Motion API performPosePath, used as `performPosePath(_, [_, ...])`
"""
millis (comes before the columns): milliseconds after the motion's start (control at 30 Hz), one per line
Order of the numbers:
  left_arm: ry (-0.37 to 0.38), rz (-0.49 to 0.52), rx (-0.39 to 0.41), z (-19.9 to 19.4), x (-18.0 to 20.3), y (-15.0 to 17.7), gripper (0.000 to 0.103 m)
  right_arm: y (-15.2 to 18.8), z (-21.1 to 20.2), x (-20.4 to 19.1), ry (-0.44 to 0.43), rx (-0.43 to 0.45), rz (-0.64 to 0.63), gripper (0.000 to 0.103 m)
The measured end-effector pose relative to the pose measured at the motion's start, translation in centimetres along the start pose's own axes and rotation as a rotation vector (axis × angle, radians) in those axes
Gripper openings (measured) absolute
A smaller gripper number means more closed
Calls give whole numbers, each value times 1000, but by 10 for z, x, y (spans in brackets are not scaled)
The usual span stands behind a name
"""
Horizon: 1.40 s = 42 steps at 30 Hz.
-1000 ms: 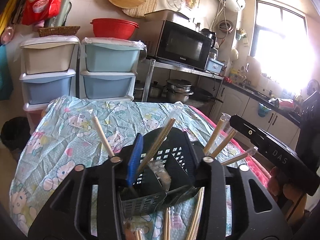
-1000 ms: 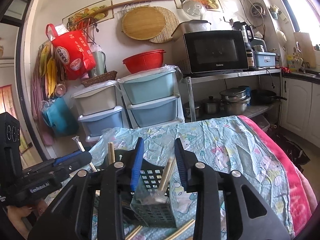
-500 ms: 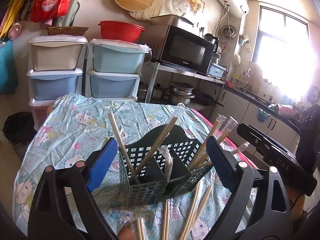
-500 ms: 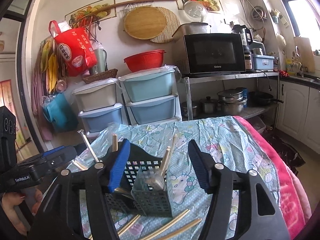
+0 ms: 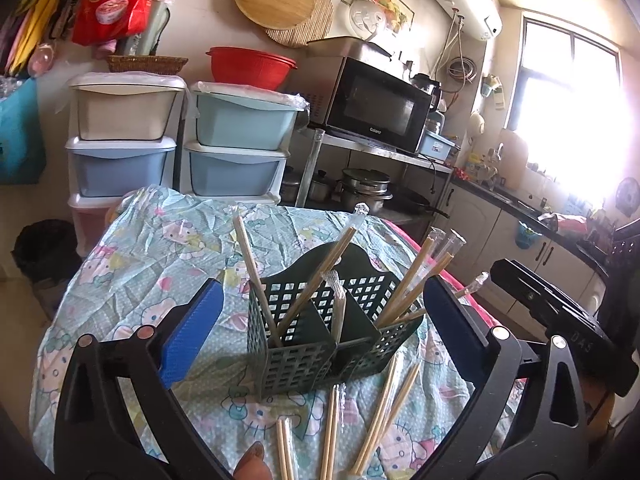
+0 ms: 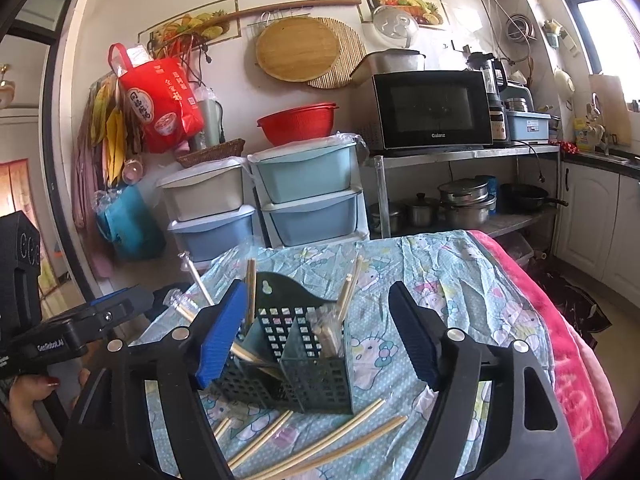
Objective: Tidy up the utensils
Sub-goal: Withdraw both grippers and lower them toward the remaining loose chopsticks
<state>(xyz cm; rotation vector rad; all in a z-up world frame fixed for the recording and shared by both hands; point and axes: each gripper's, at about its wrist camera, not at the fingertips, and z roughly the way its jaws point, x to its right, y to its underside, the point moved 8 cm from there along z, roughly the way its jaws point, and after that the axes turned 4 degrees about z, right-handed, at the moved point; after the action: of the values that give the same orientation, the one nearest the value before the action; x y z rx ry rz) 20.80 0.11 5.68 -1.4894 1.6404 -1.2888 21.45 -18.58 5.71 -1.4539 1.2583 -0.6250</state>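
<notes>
While both tongs stand spread and empty, jaws just opened | left tongs (image 5: pixel 320 328), right tongs (image 6: pixel 316 336) flank the basket (image 5: pixel 320 344) | loose chopsticks (image 5: pixel 384 396) lie lengthwise just below the left tongs (nearer, I judge) on the tabletop (image 5: pixel 132 280)

Right gripper (image 6: pixel 316 332) jaws have just been opening, blue pads now clear of the dark green utensil caddy (image 6: pixel 304 356) standing between them at frame centre. Chopsticks (image 6: pixel 347 288) lean in its compartments; loose chopsticks (image 6: pixel 320 440) lie on the cartoon-print tablecloth (image 6: pixel 460 280) below it. Left gripper (image 6: pixel 76 328) at left edge, hand (image 6: pixel 28 404) under it.
</notes>
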Motion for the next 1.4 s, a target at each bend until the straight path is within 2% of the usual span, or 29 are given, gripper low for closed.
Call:
performPosePath(467, [-10, -40, -45, -6, -18, 24, 92, 29, -3, -2, 3, -90, 17, 72])
performPosePath(1167, [-33, -54, -189, 11, -35, 80, 92, 88, 12, 9, 7, -260, 54, 72])
performPosePath(1400, [-34, -51, -250, 21, -36, 102, 92, 111, 29, 17, 28, -341, 59, 64])
